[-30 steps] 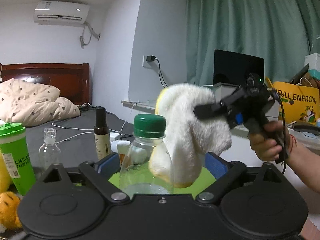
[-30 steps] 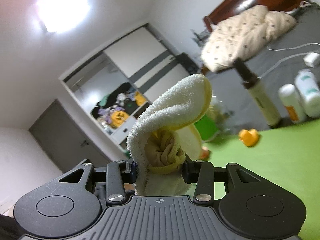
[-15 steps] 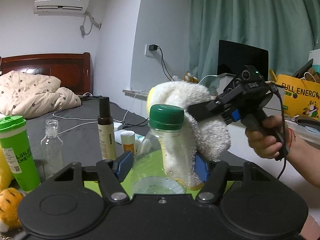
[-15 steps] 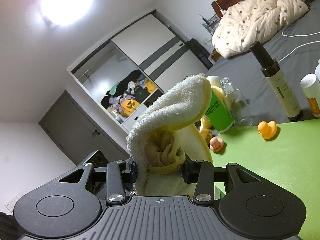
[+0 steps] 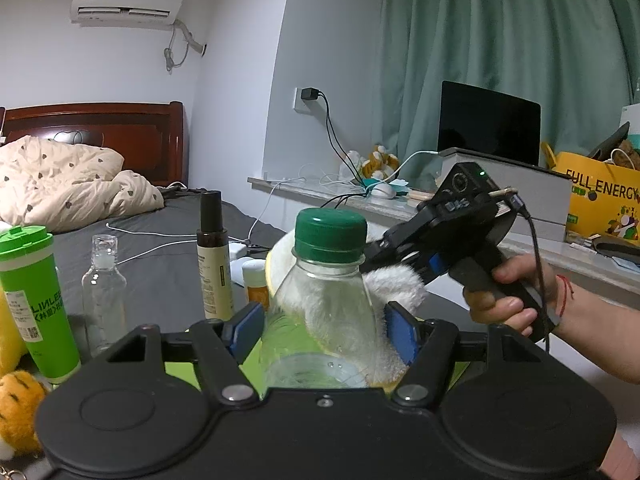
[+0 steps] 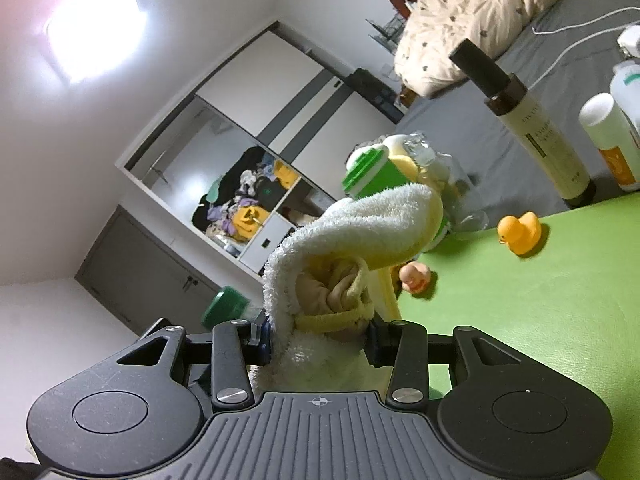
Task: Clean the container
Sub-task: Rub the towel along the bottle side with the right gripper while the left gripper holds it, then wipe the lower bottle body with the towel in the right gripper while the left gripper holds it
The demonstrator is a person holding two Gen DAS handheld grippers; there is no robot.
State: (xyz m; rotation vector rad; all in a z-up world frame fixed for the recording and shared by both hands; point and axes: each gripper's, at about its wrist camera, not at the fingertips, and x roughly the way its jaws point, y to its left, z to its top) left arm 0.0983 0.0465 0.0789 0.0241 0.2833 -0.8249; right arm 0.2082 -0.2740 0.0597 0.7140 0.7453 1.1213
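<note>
Left gripper (image 5: pixel 325 330), lower centre of the left wrist view, clamped on the clear bottle (image 5: pixel 320 312) with green cap, blue pads against both its sides. Right gripper (image 6: pixel 320 340), low centre of its own view, pinched tight on the fluffy white-and-yellow cloth (image 6: pixel 352 248). Cloth pressed against the bottle's far right side, just behind the cap. Green mat (image 6: pixel 520 300) spread at right.

Ceiling lamp (image 6: pixel 96 24) glare; dim room; fisheye-bent edges.
</note>
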